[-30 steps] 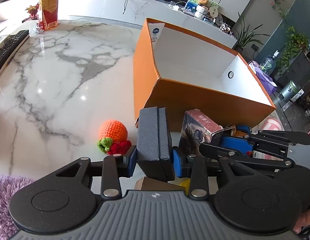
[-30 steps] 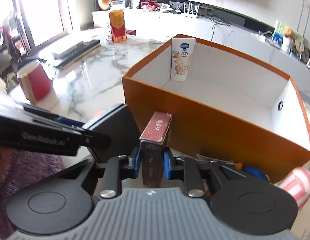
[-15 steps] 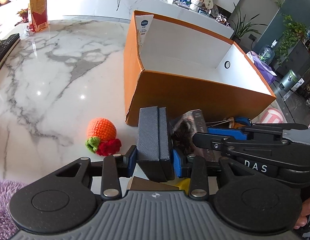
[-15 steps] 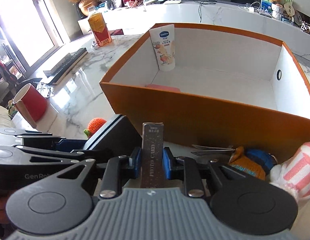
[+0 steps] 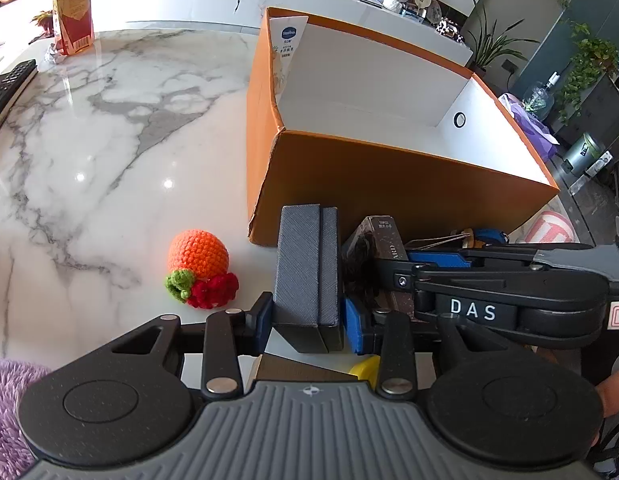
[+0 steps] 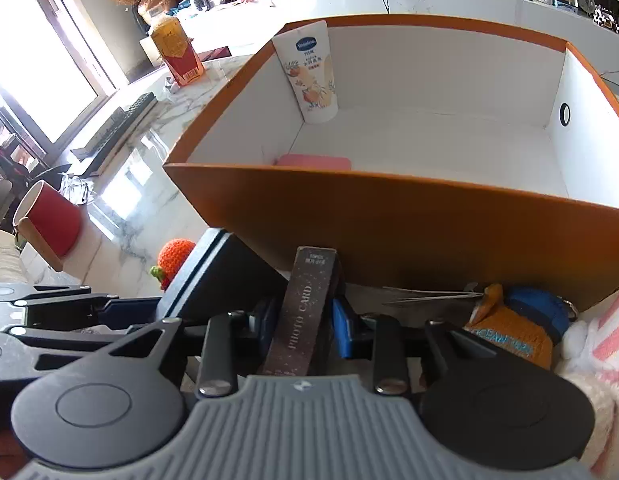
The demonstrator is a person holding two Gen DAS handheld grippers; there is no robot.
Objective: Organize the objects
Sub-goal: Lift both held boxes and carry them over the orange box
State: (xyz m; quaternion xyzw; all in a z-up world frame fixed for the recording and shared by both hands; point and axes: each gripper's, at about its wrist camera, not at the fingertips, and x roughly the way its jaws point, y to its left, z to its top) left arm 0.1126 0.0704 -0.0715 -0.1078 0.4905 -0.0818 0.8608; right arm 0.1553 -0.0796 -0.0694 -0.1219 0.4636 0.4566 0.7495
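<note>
1. A dark grey textured case (image 5: 307, 268), slim and boxy with a seam down its top edge, stands upright between the blue pads of the left hand-held gripper (image 5: 307, 314), which is clamped on it above the marble surface (image 5: 109, 152).

2. A narrow dark box lettered "PHOTO CARD" (image 6: 303, 312) stands on end between the pads of the right hand-held gripper (image 6: 305, 330), whose jaws are opening; a gap shows beside the right pad.

3. Both hand-held grippers tilt steeply downward, side by side, just short of the near wall of an orange cardboard box (image 6: 389, 216). A fingertip (image 5: 611, 394) shows at the lower right edge of the left wrist view.

4. Ahead of both hand-held grippers, the orange box, white inside, holds a lotion tube (image 6: 309, 76) leaning in its far left corner and a flat pink item (image 6: 313, 161) against its near wall.

5. Left of the left hand-held gripper, a crocheted orange fruit (image 5: 199, 268) with green and red trim lies on the surface; right of the right hand-held gripper sit an orange-and-blue knitted piece (image 6: 513, 328) and a pink-striped plush (image 6: 605, 340).
</note>
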